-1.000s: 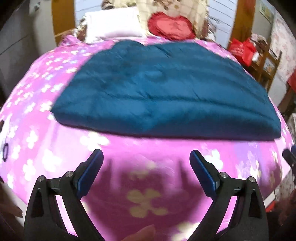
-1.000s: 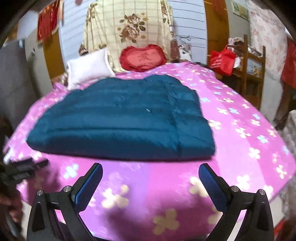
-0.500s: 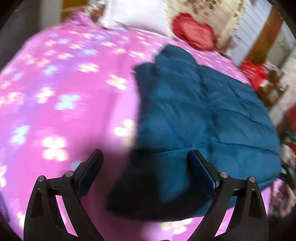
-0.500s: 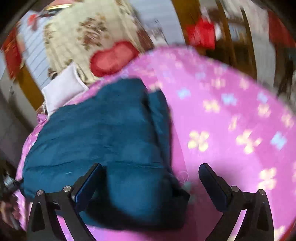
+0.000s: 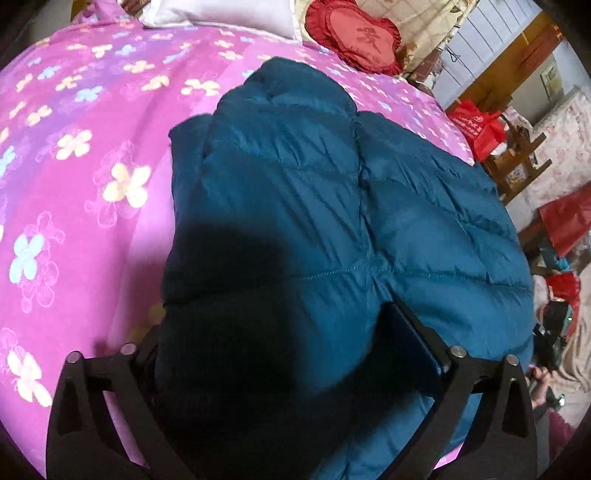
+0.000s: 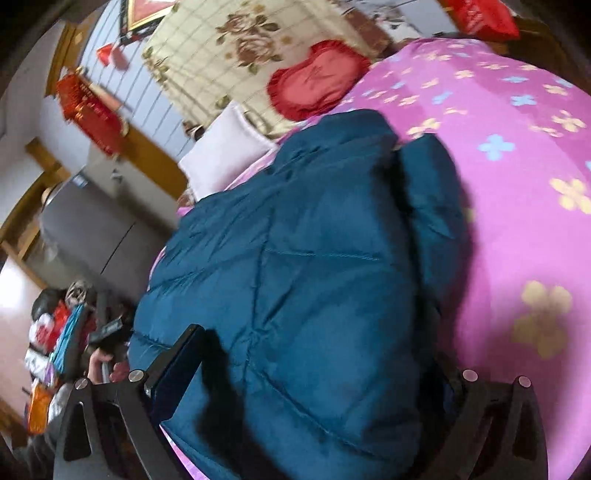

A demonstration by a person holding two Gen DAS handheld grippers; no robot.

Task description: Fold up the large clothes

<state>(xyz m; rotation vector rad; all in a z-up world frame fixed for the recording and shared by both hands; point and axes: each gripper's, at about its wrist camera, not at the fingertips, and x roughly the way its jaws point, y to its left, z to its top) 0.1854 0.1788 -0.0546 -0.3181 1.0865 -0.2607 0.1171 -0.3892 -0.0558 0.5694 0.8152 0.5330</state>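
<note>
Left wrist view shows our left gripper (image 5: 295,347) spread wide around the near left end of the teal quilted jacket (image 5: 332,206), the padded fabric bulging up between the two fingers. The right finger (image 5: 417,343) presses against the fabric; the left one is mostly hidden behind the bulge, so we cannot tell whether anything is truly pinched. The jacket lies folded flat on the pink flowered bedspread (image 5: 81,155), running from the near edge toward the far red heart cushion (image 5: 354,37) and white pillow (image 5: 221,14).

From the right wrist view, our right gripper (image 6: 314,373) is likewise wide open, straddling the near right end of the jacket (image 6: 314,258), with its left finger (image 6: 177,362) against the fabric and its right finger buried behind the cloth. Bedspread (image 6: 517,184) lies bare to the right.
</note>
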